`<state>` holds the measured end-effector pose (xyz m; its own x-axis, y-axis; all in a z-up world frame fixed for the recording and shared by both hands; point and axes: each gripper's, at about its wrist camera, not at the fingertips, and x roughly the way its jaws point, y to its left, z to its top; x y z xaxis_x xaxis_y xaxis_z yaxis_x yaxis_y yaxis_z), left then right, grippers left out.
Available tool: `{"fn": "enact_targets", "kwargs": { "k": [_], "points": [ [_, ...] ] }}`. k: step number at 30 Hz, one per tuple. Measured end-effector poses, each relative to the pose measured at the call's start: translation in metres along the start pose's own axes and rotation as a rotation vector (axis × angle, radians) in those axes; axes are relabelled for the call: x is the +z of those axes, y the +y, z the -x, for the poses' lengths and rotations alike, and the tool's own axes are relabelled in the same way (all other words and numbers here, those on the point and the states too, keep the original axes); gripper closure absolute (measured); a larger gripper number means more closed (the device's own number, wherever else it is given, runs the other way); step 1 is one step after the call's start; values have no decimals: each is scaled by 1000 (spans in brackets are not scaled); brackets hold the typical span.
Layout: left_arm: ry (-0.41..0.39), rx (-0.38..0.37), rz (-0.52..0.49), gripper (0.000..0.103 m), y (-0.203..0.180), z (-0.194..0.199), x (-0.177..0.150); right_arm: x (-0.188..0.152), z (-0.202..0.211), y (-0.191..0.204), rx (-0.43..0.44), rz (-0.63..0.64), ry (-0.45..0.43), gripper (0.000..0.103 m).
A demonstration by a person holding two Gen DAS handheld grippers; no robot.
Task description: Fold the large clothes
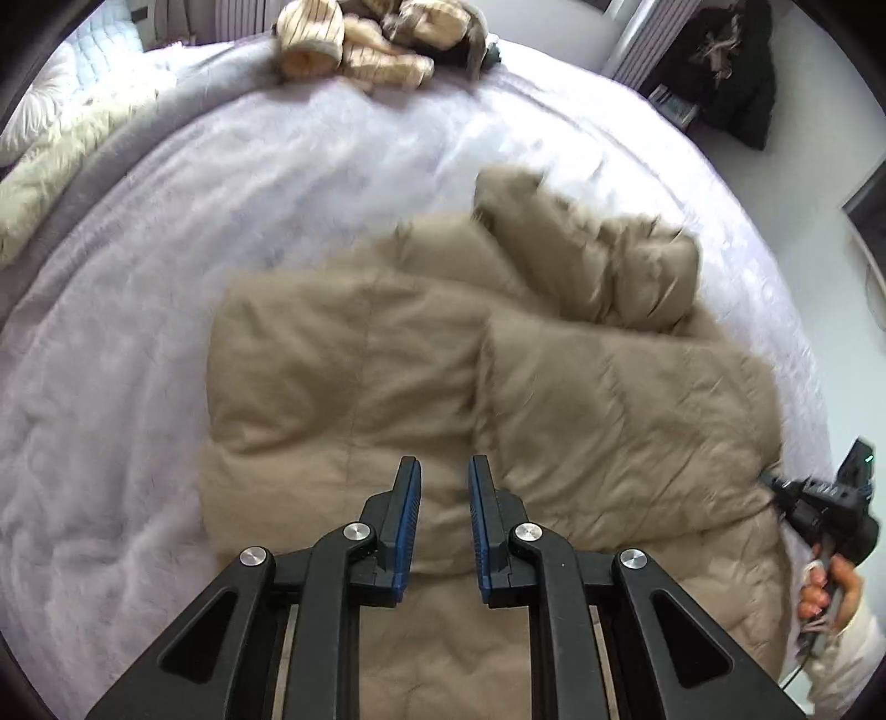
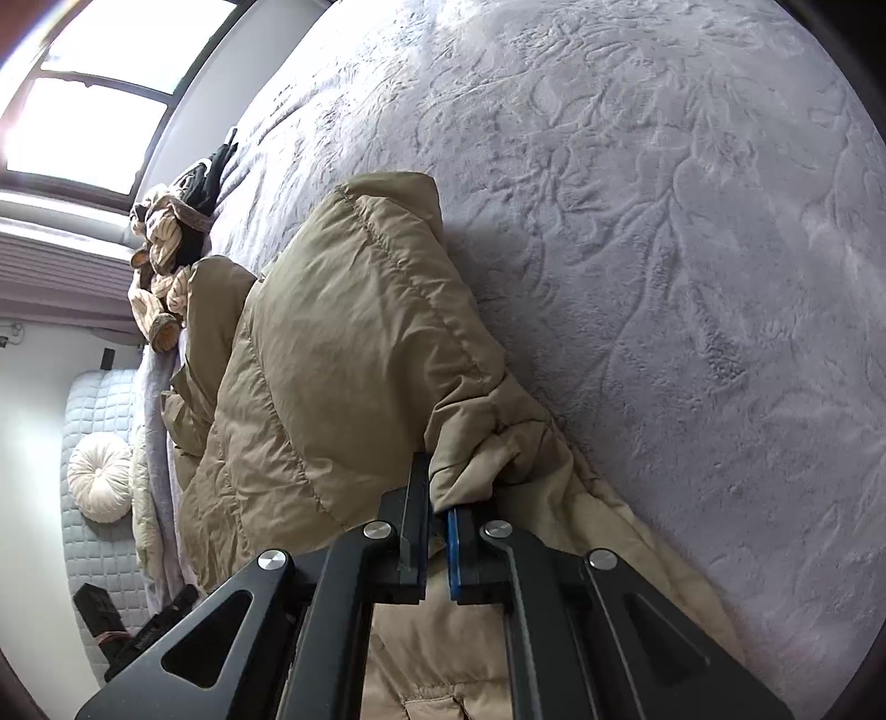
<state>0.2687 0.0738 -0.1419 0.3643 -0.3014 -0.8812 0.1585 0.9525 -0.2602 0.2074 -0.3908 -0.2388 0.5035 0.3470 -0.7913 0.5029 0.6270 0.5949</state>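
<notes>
A tan puffer jacket (image 1: pixel 360 354) lies spread on the bed, one sleeve bunched at its far right. My left gripper (image 1: pixel 444 471) sits over the jacket's near edge. Its blue pads stand close together, and jacket fabric fills the narrow gap. In the right wrist view the jacket (image 2: pixel 343 343) is folded up in a thick ridge. My right gripper (image 2: pixel 437 487) is shut on a gathered edge of it. From the left wrist view, the right gripper (image 1: pixel 772 479) shows at the jacket's right edge, held by a hand (image 1: pixel 830 587).
A pale lilac plush bed cover (image 1: pixel 111 387) surrounds the jacket. A pile of striped cream clothes (image 1: pixel 354 50) lies at the far edge. White pillows (image 1: pixel 33 111) are at the far left. A dark coat (image 1: pixel 731 72) hangs beyond the bed.
</notes>
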Motion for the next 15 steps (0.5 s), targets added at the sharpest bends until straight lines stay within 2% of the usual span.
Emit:
{"fn": "enact_targets", "kwargs": {
  "k": [3,7,9,11,13,14,15],
  "points": [
    [-5,-31,-52,85,-28,-12,14,1,1,-3,-2,-3,-5,98],
    [6,33,-69,85,-55,-57,20,-4,8,-7,-9,-15,-19,98],
    [28,68,-48,85,-52,-82,21,-3,10,-7,-11,-16,-11,96],
    [34,50,-31,85,-48,-96,19,-2,16,-1,3,24,38,93],
    [29,36,-44,85,-44,-98,16,-3,34,13,67,118,66,89],
    [29,34,-49,85,-42,-98,15,-2,47,19,103,165,56,73],
    [31,35,-53,85,-41,-99,15,-1,55,21,123,183,46,44]
  ]
}}
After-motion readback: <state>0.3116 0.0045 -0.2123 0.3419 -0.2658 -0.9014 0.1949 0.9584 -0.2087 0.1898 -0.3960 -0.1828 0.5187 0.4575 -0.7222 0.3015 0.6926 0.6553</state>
